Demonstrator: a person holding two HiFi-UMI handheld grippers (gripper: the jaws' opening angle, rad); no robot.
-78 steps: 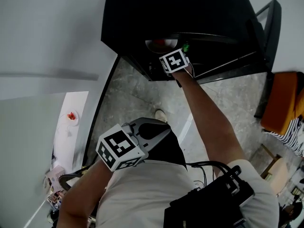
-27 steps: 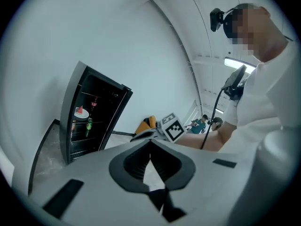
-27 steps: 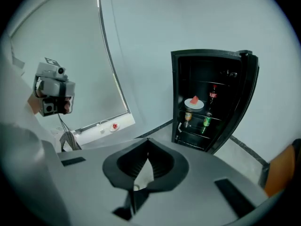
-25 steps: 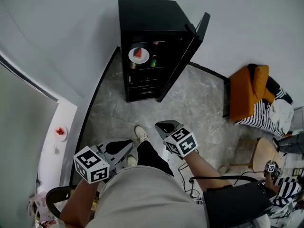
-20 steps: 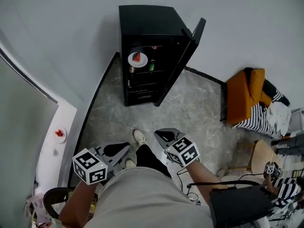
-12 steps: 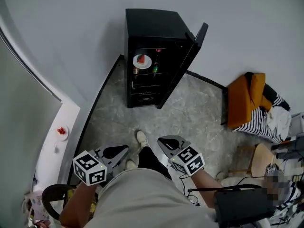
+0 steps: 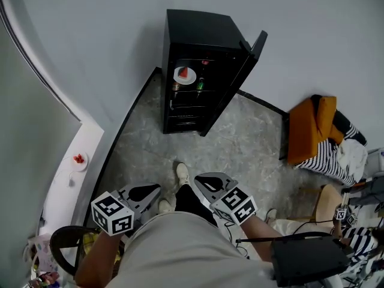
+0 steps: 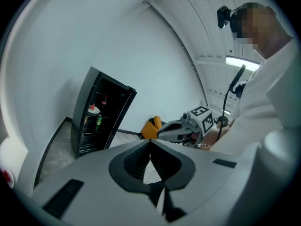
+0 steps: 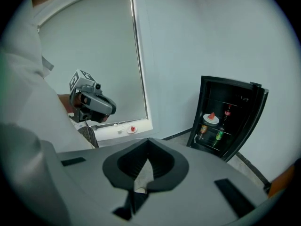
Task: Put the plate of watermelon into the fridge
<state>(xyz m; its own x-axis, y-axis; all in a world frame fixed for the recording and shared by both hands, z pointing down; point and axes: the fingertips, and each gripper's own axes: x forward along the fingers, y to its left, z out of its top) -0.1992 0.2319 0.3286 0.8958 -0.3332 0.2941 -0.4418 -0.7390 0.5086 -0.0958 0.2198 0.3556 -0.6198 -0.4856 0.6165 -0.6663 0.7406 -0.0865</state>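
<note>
The black fridge (image 7: 195, 47) stands against the wall with its door (image 7: 243, 77) swung open. The white plate of watermelon (image 7: 184, 75) rests on its top shelf, above bottles and cans. It also shows in the left gripper view as the plate (image 8: 94, 109) and in the right gripper view as the plate (image 9: 211, 118). My left gripper (image 7: 157, 188) and right gripper (image 7: 198, 178) hang close to my body, far from the fridge. Both are shut and hold nothing. Each gripper sees the other: right gripper (image 8: 162, 133), left gripper (image 9: 110, 108).
An orange chair (image 7: 309, 128) with striped cloth (image 7: 339, 155) stands right of the fridge. A small plate with red bits (image 7: 78, 159) sits on the white sill at left. A wooden stool (image 7: 333, 200) and a black bag (image 7: 306, 260) are at lower right. Grey stone floor lies between me and the fridge.
Three seconds ago my right gripper was up at the fridge shelf by the plate. Now I stand back and both grippers are drawn in low. Over the last second they barely move.
</note>
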